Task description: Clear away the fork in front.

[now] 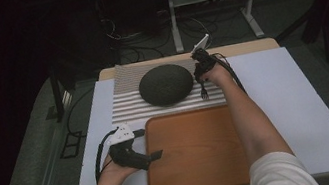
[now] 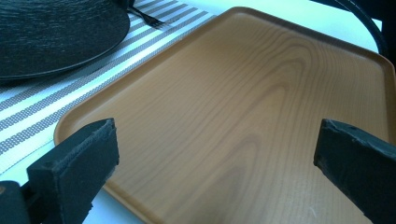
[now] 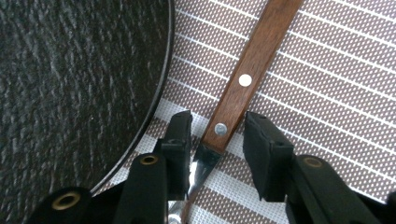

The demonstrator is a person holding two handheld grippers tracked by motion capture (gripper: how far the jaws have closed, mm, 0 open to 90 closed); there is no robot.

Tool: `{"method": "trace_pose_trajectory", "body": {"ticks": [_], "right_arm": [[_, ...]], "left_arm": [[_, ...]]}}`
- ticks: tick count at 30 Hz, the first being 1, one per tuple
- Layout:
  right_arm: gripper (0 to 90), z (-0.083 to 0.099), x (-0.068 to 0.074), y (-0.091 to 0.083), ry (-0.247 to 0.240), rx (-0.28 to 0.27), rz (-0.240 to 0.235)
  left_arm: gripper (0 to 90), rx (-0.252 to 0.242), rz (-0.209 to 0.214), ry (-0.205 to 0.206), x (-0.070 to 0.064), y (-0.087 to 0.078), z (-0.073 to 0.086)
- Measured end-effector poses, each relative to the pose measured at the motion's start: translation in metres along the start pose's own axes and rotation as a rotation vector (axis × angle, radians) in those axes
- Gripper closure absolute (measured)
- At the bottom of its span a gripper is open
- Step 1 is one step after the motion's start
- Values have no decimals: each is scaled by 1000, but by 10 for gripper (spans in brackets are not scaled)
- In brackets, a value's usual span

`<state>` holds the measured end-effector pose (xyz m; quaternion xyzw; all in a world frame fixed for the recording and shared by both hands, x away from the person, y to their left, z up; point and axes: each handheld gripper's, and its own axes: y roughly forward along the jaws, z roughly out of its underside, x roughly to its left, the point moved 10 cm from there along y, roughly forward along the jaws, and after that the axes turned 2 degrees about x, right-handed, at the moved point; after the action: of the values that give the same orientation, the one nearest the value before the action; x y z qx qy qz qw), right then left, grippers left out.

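- On the table (image 1: 305, 99), in the high view, a white surface carries a striped placemat (image 1: 126, 101) at the far middle and a wooden tray (image 1: 198, 153) at the near middle, the two touching edge to edge.
- A dark round plate (image 1: 166, 84) sits on the placemat, left of centre.
- A fork (image 1: 204, 93) lies on the placemat just beside the plate's right rim, tines toward the tray.
- The right gripper (image 1: 201, 66) is over the fork's handle end, held by the right hand (image 1: 215, 74), arm reaching across the tray's right side. Jaw spacing is too small to judge here.
- The left gripper (image 1: 155, 155) is held low by the left hand (image 1: 115, 174), jaws pointing right over the tray's left edge, holding nothing.
- In the left gripper view, the two black jaws stand wide apart with nothing between them; the bare tray (image 2: 243, 116) lies beyond them.
- The plate (image 2: 56, 32) and placemat (image 2: 37, 107) show at upper left, the fork's tines (image 2: 147, 17) just beside the plate's rim.
- In the right gripper view, the right gripper (image 3: 217, 135) has its jaws partly open, one on each side of the fork (image 3: 243, 70) where the riveted wooden handle meets the metal neck.
- A small gap shows on each side of the handle; the pads do not touch it.
- The fork lies flat on the placemat (image 3: 327, 93), just beside the plate (image 3: 70, 70) but apart from its rim.
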<state>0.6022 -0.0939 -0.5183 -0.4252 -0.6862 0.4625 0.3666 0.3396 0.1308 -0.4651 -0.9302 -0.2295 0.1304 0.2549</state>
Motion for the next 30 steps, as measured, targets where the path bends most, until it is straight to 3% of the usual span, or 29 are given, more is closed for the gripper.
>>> {"method": "trace_pose_trajectory", "body": {"ticks": [9,18,30], "right_arm": [[748,1,-5,0,-13,5,35],[759,1,-4,0,-60,7,64],[772,2,-5,-2,-78,-1,90]], "left_arm": [[0,-3,1,-1,0,1,-1],[0,-3,2,1,0,1,-1],[0,-7,2,-1,0,0,-1]]}}
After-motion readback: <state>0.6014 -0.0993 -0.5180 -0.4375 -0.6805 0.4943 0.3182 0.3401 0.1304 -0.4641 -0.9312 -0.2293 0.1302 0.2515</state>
